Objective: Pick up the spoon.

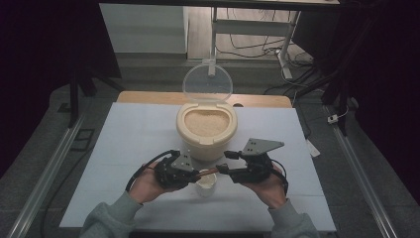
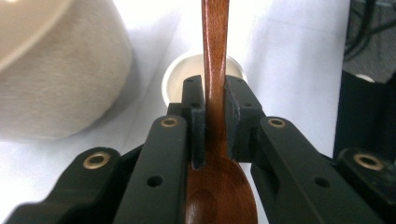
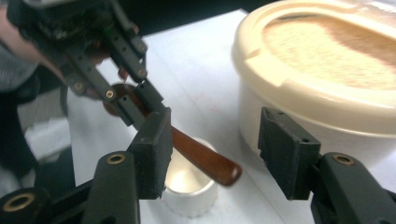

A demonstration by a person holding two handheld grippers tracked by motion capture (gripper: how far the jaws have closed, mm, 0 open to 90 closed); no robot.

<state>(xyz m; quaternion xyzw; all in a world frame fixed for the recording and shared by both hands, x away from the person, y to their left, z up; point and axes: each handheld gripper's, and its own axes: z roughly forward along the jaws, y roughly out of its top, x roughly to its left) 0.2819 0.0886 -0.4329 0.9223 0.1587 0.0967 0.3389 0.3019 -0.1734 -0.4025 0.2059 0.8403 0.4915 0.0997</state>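
We see a counter [image 1: 124,148] with a pale, bluish-white top filling the middle of the high view; a strip of wood shows along its far edge. On it, at upper centre, stands a cream tub [image 1: 206,144] full of rice [image 1: 206,124], its clear lid [image 1: 207,83] tipped up behind. Just below it in the frame, near the tub, sits a small white cup [image 1: 206,186].

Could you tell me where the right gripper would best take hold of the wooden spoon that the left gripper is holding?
Probably the free handle end of the wooden spoon, over the small white cup. The left gripper clamps the neck by the bowl, so only that slim bare stretch is free. The right gripper, jaws open, could close across its narrow width from its own side.
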